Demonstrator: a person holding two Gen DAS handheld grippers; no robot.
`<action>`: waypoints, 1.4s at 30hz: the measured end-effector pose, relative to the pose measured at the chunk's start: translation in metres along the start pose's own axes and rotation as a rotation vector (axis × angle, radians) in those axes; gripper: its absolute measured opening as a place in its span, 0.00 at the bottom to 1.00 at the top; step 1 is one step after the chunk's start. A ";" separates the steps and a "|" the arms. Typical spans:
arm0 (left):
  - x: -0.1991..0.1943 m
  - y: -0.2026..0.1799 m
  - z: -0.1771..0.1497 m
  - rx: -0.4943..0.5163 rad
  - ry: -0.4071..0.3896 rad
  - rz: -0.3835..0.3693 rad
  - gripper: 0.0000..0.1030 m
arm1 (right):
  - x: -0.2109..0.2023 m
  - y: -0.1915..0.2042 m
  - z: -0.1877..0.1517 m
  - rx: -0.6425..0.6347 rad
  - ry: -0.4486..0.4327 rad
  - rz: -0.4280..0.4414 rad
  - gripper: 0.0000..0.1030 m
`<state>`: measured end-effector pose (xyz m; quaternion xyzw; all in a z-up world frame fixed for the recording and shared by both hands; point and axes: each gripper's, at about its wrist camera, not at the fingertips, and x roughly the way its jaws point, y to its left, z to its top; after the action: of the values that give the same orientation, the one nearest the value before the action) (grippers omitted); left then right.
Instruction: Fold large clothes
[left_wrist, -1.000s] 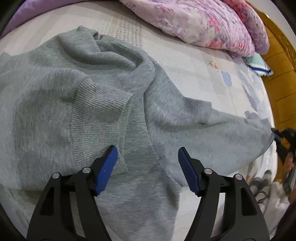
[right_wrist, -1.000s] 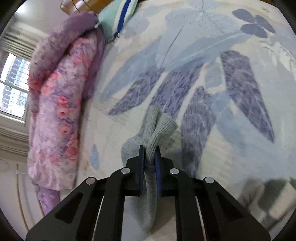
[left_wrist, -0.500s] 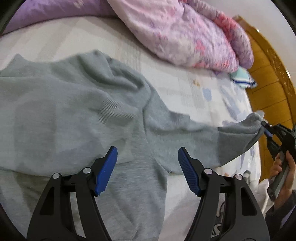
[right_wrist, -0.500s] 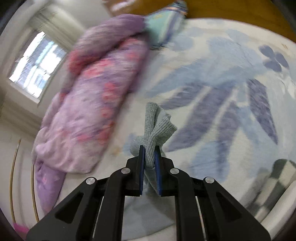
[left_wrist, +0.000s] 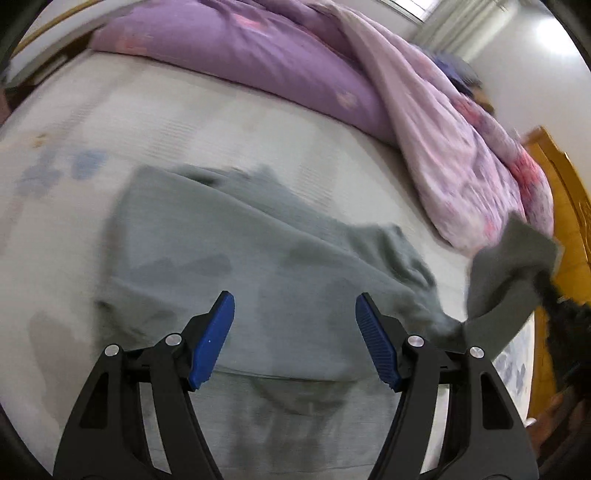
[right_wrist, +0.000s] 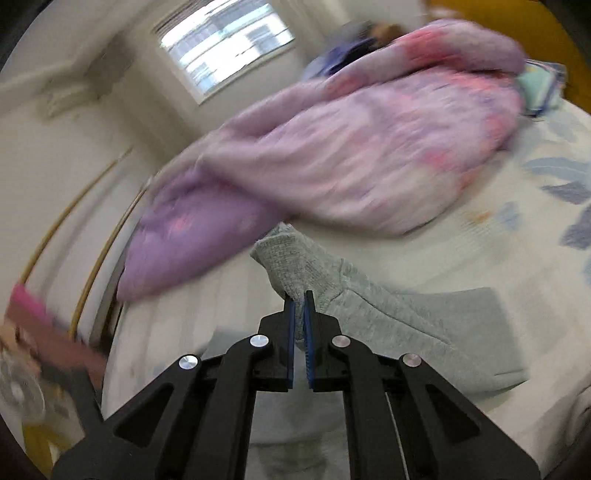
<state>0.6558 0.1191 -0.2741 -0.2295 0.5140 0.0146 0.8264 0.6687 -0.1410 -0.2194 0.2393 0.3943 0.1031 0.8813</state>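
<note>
A grey sweatshirt (left_wrist: 236, 258) lies spread on the bed. My left gripper (left_wrist: 295, 321) is open and empty, hovering just above the sweatshirt's body. My right gripper (right_wrist: 300, 302) is shut on the ribbed cuff (right_wrist: 291, 258) of the grey sleeve and holds it lifted above the bed. In the left wrist view that lifted sleeve (left_wrist: 509, 266) hangs at the right, with the right gripper blurred behind it. The rest of the sweatshirt (right_wrist: 424, 317) trails to the right below the right gripper.
A pink and purple quilt (left_wrist: 369, 74) is heaped along the far side of the bed (left_wrist: 184, 122); it also shows in the right wrist view (right_wrist: 351, 158). A wooden headboard (left_wrist: 569, 206) stands at the right. A striped pillow (right_wrist: 539, 88) lies by the quilt. A window (right_wrist: 225, 33) is behind.
My right gripper has lifted the sleeve cuff and carried it over toward the sweatshirt's body. My left gripper has drawn back and tilted up; it stays open.
</note>
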 end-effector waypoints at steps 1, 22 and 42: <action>-0.004 0.012 0.003 -0.013 -0.004 0.006 0.66 | 0.018 0.022 -0.015 -0.038 0.026 -0.001 0.04; -0.049 0.164 0.010 -0.161 -0.034 0.094 0.66 | 0.167 0.152 -0.159 -0.212 0.448 0.027 0.14; 0.040 0.051 0.022 -0.028 0.131 -0.071 0.66 | 0.075 -0.019 -0.064 -0.058 0.330 -0.171 0.06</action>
<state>0.6796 0.1645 -0.3184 -0.2594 0.5584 -0.0227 0.7876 0.6707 -0.1077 -0.3145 0.1591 0.5491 0.0772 0.8168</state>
